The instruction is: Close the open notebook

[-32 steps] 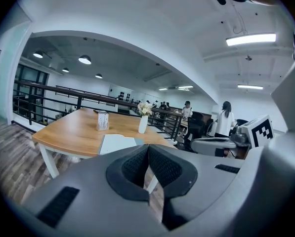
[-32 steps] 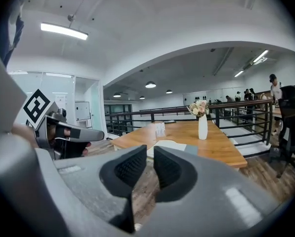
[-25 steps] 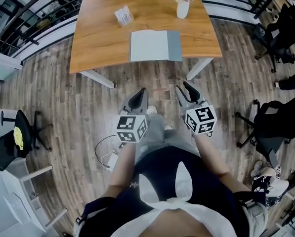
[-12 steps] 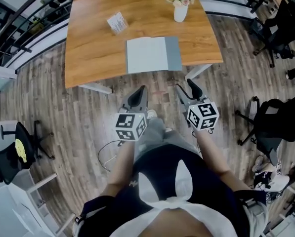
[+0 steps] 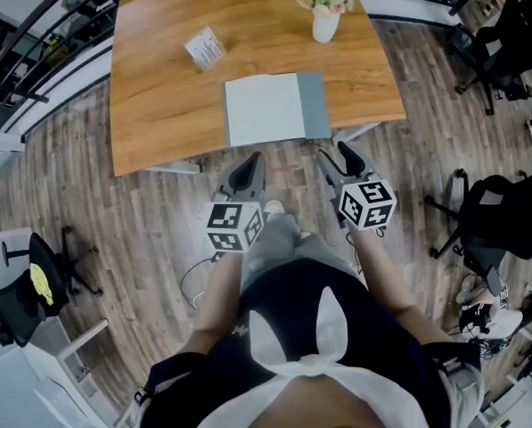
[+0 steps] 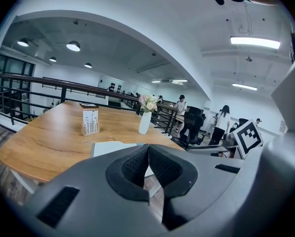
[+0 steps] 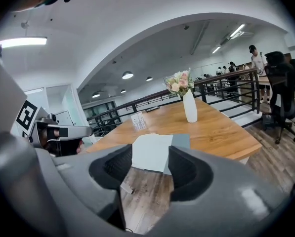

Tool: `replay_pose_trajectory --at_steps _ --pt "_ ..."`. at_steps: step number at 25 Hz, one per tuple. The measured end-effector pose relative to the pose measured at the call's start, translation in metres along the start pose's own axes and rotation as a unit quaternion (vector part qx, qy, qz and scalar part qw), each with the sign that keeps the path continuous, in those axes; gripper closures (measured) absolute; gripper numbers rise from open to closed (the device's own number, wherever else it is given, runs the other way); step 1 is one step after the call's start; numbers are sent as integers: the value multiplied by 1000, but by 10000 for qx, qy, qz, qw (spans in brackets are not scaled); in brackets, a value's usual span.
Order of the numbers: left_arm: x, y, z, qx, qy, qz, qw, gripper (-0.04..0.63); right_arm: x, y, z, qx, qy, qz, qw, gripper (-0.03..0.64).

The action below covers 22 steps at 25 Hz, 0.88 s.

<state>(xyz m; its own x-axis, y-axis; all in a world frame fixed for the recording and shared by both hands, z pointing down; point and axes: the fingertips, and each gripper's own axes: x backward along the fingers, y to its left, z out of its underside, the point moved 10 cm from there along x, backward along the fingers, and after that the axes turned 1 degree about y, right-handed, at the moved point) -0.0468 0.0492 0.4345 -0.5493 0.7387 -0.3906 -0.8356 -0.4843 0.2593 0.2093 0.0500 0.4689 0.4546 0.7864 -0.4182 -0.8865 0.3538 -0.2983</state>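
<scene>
Just now the open notebook [image 5: 266, 109] lies flat on the wooden table [image 5: 159, 105], close to the edge nearest the person. Its pale page faces up, and a grey strip runs down its right side. Farther back on the table a white vase of flowers [image 5: 324, 20] stands beyond the notebook's right corner. A small printed card box [image 5: 203, 49] stands to the left of the vase, apart from the notebook.

Both tools hang over the wood-plank floor [image 5: 141, 212], short of the table edge and clear of the notebook. The left hand-held gripper [image 5: 250, 169] points towards the notebook's left part. Its jaws are clenched together, pad against pad, with nothing between them. The right hand-held gripper [image 5: 339, 163] points towards the notebook's right side. Its jaws have just been opening and now stand wide apart and empty; in the right gripper view the notebook shows through the gap, well beyond the pads. Black office chairs [image 5: 493, 217] stand on the floor off to the right.
</scene>
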Motion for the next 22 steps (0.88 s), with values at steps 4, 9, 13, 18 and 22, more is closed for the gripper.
replay_pose_trajectory --at_steps 4,9,13,18,22 --pt "-12 11 -4 3 66 33 10000 577 -16 -12 4 -322 102 54 9994 391" --pt "-24 24 -4 -5 191 63 9998 577 -34 -29 12 -615 229 204 9976 391" --pt "-33 31 -4 -41 289 104 9995 577 -47 -41 18 -792 325 295 9959 391" --pt "-40 40 -4 -77 373 142 9992 577 -65 -54 32 -880 528 405 9939 391" --pt "-45 46 -3 -110 474 167 9987 577 -77 -65 43 -1057 707 475 9907 391"
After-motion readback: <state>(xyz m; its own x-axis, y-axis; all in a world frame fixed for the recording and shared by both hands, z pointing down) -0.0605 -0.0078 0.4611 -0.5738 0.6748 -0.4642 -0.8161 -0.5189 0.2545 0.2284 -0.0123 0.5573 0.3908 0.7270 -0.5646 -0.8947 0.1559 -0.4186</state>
